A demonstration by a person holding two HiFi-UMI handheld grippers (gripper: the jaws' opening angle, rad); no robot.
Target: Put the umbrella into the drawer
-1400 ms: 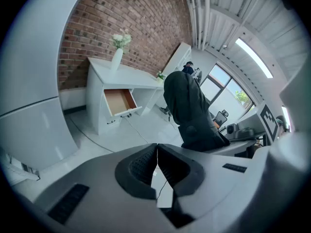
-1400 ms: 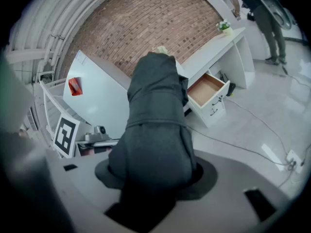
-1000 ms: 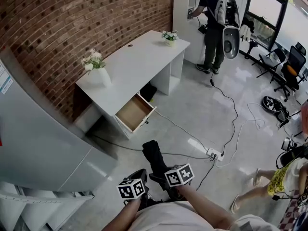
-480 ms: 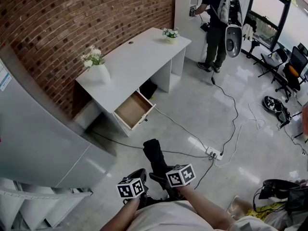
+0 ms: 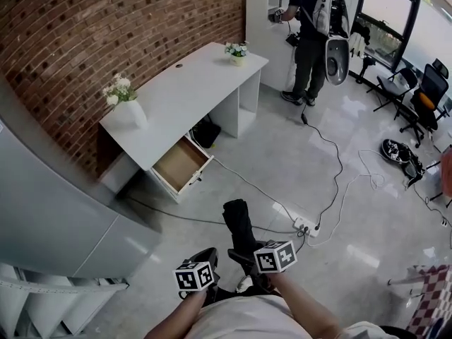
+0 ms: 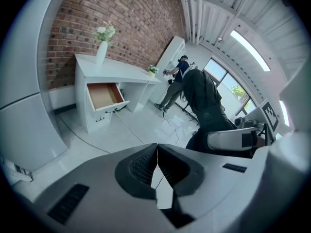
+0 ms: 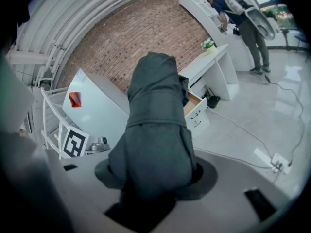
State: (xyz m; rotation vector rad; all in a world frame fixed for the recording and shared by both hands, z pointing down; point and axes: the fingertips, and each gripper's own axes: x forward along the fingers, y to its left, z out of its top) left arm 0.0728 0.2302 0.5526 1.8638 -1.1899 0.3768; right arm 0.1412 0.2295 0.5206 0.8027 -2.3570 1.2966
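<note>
The right gripper [image 5: 248, 257] is clamped on the umbrella [image 5: 239, 226], a dark folded bundle that sticks out past the jaws toward 12 o'clock, held in the air above the floor [image 5: 282, 168]. In the right gripper view the umbrella [image 7: 155, 130] fills the gap between the jaws. The left gripper [image 5: 206, 258] sits just beside it at 9 o'clock. Its jaws are pressed together with nothing between them, as the left gripper view shows [image 6: 156, 152].

The floor is pale, glossy grey. A cable runs across it to a power strip [image 5: 305, 227] at 1 o'clock, near the umbrella's tip. At 11 o'clock a white desk [image 5: 183, 90] stands against a brick wall [image 5: 106, 27]. Its drawer [image 5: 176, 165] is pulled open, with a bare wooden bottom, well apart from the umbrella. A vase [image 5: 127, 110] with white flowers stands on the desk's near end and a small pot [image 5: 236, 54] on the far end. A grey cabinet [image 5: 49, 210] fills 9 o'clock. At 1 o'clock, far off, a person [image 5: 309, 34] with a backpack faces away, and office chairs [image 5: 424, 97] stand at 2 o'clock.
</note>
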